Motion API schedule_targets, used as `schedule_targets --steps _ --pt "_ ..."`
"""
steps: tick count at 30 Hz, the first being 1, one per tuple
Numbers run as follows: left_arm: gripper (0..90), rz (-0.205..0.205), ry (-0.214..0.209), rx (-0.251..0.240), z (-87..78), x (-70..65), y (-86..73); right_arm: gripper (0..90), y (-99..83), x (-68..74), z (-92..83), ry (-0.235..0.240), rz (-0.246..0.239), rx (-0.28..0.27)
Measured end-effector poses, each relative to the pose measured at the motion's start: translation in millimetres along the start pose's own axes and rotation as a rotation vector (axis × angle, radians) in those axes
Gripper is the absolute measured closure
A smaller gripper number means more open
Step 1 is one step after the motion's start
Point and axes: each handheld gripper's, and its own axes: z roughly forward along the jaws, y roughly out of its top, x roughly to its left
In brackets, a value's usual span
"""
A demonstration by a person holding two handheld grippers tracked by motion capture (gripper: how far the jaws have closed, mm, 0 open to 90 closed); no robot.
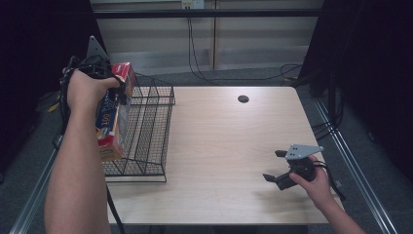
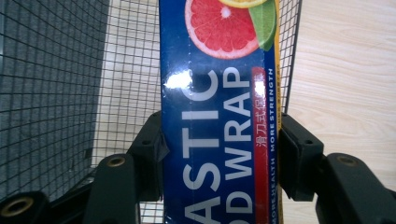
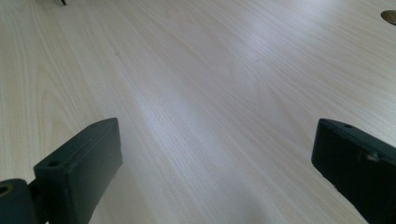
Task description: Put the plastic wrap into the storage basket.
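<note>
**Plastic wrap box held over the wire basket**

From my remote seat I looked down on the light wooden table [image 1: 224, 146], which filled most of the high view. A dark round hole [image 1: 243, 99] sat in its far surface, well apart from everything else. The black wire basket [image 1: 146, 131] stood along the table's left edge, its mesh walls upright.

The plastic food wrap box [image 1: 113, 117], blue with a red end and a grapefruit picture, hung tilted at the basket's left wall, raised above its floor. In the left gripper view I saw the box [image 2: 217, 121] running lengthwise between the two black jaws, the basket mesh [image 2: 60, 79] behind it and bare tabletop [image 2: 345, 79] off to one side.

My left gripper [image 1: 104, 83] was clenched on that box, a pad [image 2: 299, 154] pressed flat against each long side. My left hand [image 1: 85, 90] wrapped its body, the forearm coming up from the bottom of the high view.

My right gripper [image 1: 275, 165] rested low over the near right part of the table, well apart from the basket. Its jaws stood wide and released, nothing between them but wood grain [image 3: 210, 116].
</note>
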Motion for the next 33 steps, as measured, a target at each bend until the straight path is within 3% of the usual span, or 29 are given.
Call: schedule_targets --steps 1,2,4,12,16,18,27,28,31,33 --pt "44.5 -0.035 -0.015 -0.006 0.6 -0.6 -0.2 1.6 -0.1 -0.3 0.3 0.008 0.000 0.003" --pt "44.5 -0.014 0.005 -0.011 0.5 2.5 0.0 1.7 -0.1 -0.3 0.7 0.011 0.000 0.003" --pt "44.5 -0.013 0.004 -0.002 -0.3 5.1 0.3 1.6 -0.1 -0.1 1.0 0.011 -0.002 0.003" --pt "44.5 -0.031 0.005 -0.007 -2.6 12.5 0.5 1.7 -0.3 0.1 2.3 0.010 -0.003 0.006" --pt "44.5 -0.047 -0.018 -0.005 -0.4 16.3 1.0 1.7 -0.3 0.6 2.7 0.011 -0.004 0.007" --pt "44.5 -0.034 -0.004 -0.010 0.2 18.9 1.5 1.7 -0.4 0.3 2.6 0.012 -0.005 0.007" --pt "44.5 -0.060 -0.009 -0.012 2.5 25.6 1.4 1.7 -0.6 0.1 2.8 0.015 -0.004 0.011" --pt "44.5 -0.047 0.004 -0.005 2.8 28.3 1.9 1.7 -0.6 0.1 2.9 0.014 -0.006 0.010" --pt "44.4 -0.067 0.000 -0.009 3.5 30.9 1.9 1.6 -0.7 0.1 3.0 0.015 -0.005 0.011" --pt "44.4 -0.057 0.006 -0.011 4.3 33.5 1.9 1.7 -0.7 0.2 3.0 0.015 -0.004 0.010"
